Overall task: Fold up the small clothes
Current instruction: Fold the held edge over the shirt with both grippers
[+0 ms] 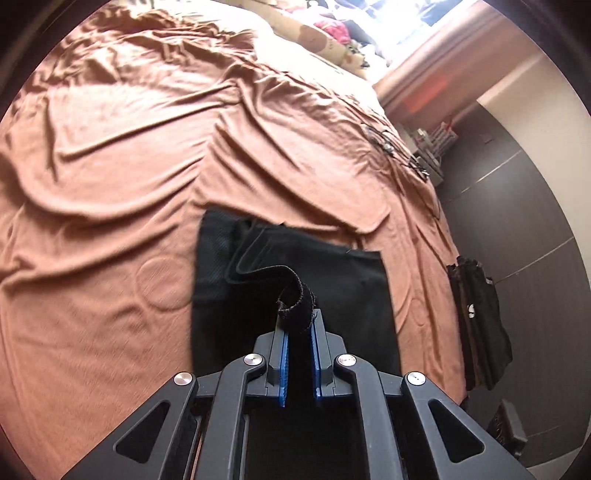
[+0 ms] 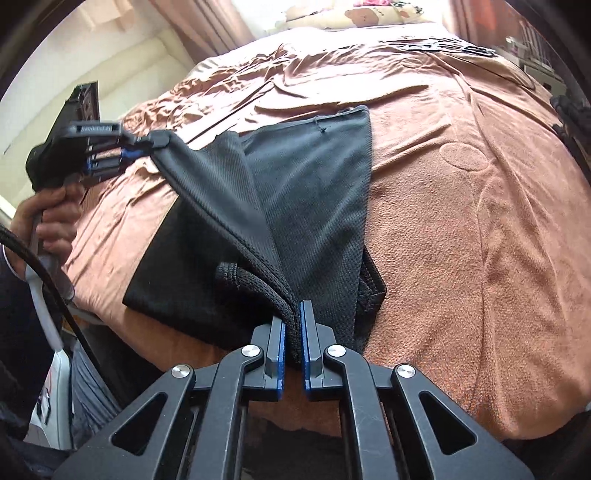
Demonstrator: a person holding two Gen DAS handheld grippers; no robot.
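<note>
The right hand-held gripper (image 2: pixel 293 325), blue-padded, is clamped on the thick ribbed waistband of a pair of black mesh shorts (image 2: pixel 314 184) at the near edge of a bed. The left hand-held gripper (image 1: pixel 299 325), gripped by a hand (image 2: pixel 55 218), pinches another band edge, lifting one knit layer off the rest. Beneath, the bed's rust-brown bedspread (image 2: pixel 461 221) lies wrinkled, faint circles pressed into its nap. Patterned pillows (image 2: pixel 369 14) sit beyond.

Both grippers, right (image 2: pixel 294 314) and left (image 2: pixel 157 142), pinch the black garment (image 2: pixel 314 184) above the bed (image 2: pixel 461 221).
</note>
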